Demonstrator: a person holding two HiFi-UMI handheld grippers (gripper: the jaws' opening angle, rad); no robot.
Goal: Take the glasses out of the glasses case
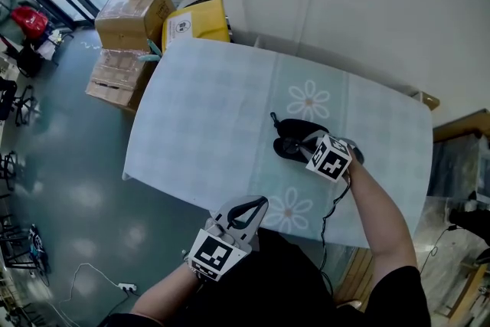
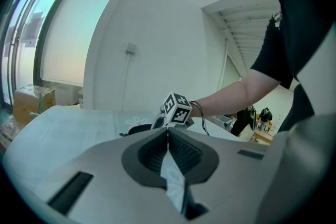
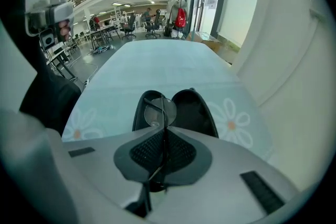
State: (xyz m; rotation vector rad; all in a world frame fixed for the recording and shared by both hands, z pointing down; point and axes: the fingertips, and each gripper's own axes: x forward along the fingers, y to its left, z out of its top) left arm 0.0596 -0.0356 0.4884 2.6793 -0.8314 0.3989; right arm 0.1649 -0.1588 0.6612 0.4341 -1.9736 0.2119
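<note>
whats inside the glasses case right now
The right half of the open glasses case looks dark and bare. A lens of the glasses shows over the left half, pinched in the right tool, which covers the case's near end.

The glasses case point(image 1: 297, 132) lies on the table point(image 1: 203, 115), boxes point(image 1: 132, 15) behind the table.

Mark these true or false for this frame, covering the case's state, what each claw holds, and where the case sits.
1. The black oval glasses case lies open. True.
2. The right claw is shut on the thin-rimmed clear glasses. True.
3. The left claw grips the case. False: it is shut on nothing, apart from the case.
4. The case rests on a cardboard box. False: it lies on the pale daisy-print tablecloth.
</note>
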